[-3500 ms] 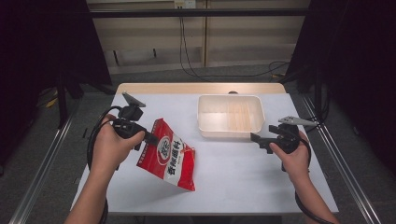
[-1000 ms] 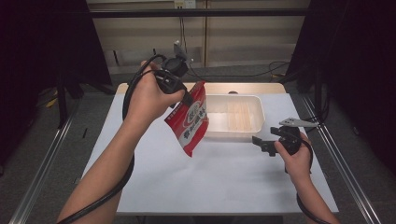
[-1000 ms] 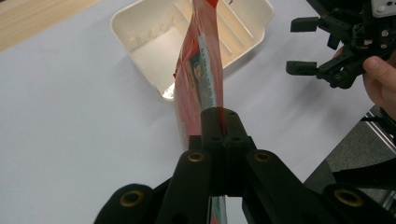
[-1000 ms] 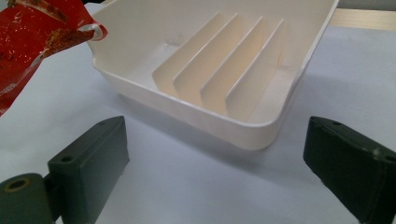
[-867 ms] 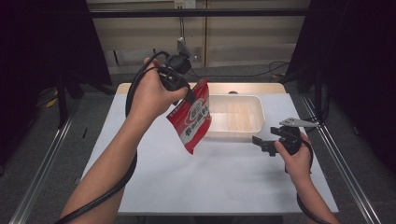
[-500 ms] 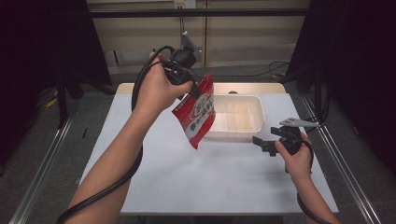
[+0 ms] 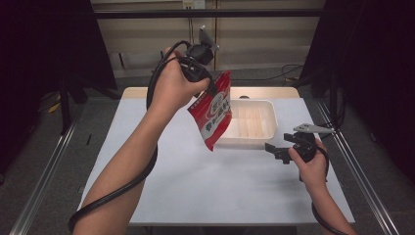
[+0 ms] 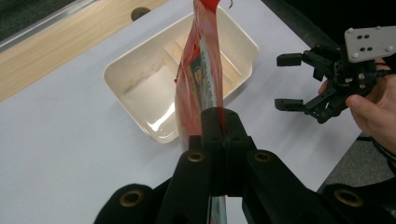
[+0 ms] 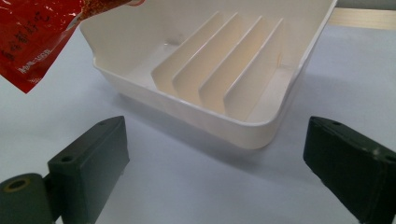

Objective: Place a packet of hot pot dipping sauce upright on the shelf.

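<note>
White table [image 7: 195,191], ribbed tray [image 7: 270,117], red packet [image 7: 214,115] above

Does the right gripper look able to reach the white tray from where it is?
Probably yes. The right gripper sits open on the table just beside the white tray, nothing between them. The red packet hangs from the left gripper over the tray's far side.

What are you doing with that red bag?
A person holds a gripper in each hand. The left gripper is shut on the top edge of a red snack bag, which hangs in the air above the left end of a white tray with dividers. The right gripper rests open on the table beside the tray, holding nothing.
</note>
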`<state>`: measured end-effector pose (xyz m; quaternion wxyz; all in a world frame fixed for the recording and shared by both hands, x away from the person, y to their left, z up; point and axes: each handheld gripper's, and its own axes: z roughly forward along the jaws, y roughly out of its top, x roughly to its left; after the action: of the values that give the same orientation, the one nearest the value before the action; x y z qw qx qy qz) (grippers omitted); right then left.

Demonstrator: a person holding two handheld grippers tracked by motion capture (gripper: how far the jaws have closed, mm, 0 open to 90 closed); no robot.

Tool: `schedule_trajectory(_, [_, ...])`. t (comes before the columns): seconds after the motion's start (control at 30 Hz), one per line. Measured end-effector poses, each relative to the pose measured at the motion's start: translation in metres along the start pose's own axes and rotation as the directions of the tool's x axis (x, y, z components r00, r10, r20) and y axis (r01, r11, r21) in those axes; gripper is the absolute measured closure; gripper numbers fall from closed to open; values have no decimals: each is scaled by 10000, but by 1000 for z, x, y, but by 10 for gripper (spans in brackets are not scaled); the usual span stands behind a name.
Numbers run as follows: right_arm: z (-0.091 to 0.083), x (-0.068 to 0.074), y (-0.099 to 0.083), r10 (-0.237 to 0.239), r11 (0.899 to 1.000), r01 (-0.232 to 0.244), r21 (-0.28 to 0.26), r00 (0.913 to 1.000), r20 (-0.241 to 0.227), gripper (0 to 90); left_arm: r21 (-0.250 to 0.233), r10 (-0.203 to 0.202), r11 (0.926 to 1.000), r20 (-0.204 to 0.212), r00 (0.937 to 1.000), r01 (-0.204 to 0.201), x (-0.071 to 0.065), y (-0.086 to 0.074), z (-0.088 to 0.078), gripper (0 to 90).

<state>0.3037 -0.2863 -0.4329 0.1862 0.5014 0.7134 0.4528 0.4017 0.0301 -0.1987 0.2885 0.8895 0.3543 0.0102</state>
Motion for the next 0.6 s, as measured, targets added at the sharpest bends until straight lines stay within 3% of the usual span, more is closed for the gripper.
schedule_trajectory(0.17, [-1, 0, 0, 48, 10000, -48, -12, 10000, -4, 66, -222, -3, 9998, -17, 10000, 2, 0, 6, 4, 900])
schedule_trajectory(0.6, [-1, 0, 0, 98, 9999, -98, 20, 10000, -16, 66, -81, -42, 10000, -23, 10000, 42, 4, 21, 15, 900])
